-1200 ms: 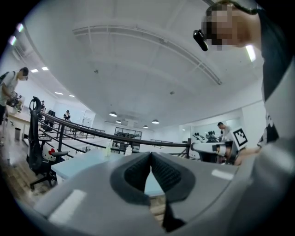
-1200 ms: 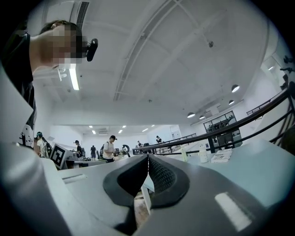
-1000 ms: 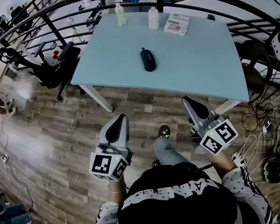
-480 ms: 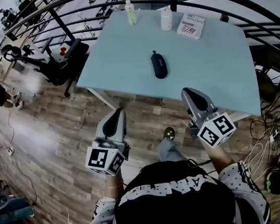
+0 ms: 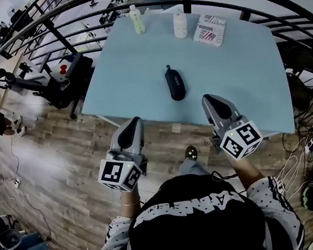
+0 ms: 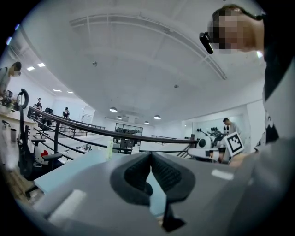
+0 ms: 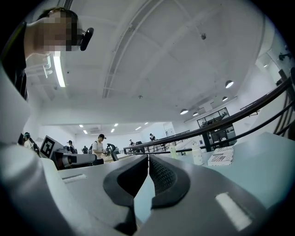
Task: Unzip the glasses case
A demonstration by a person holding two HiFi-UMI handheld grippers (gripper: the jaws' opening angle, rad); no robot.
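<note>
Now the left claw (image 5: 132, 124), jaws pressed together on nothing, has come up to the near edge of the table (image 5: 240, 71), having hung well back over the floor a second ago. The glasses case (image 5: 174, 82) lies untouched mid-table, ahead and between the two. The right claw (image 5: 210, 99), likewise closed and empty, has advanced too; the approach looks under way, with the grasp yet to come.

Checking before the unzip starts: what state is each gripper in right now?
Left gripper: closed, holding nothing.
Right gripper: closed, holding nothing.
</note>
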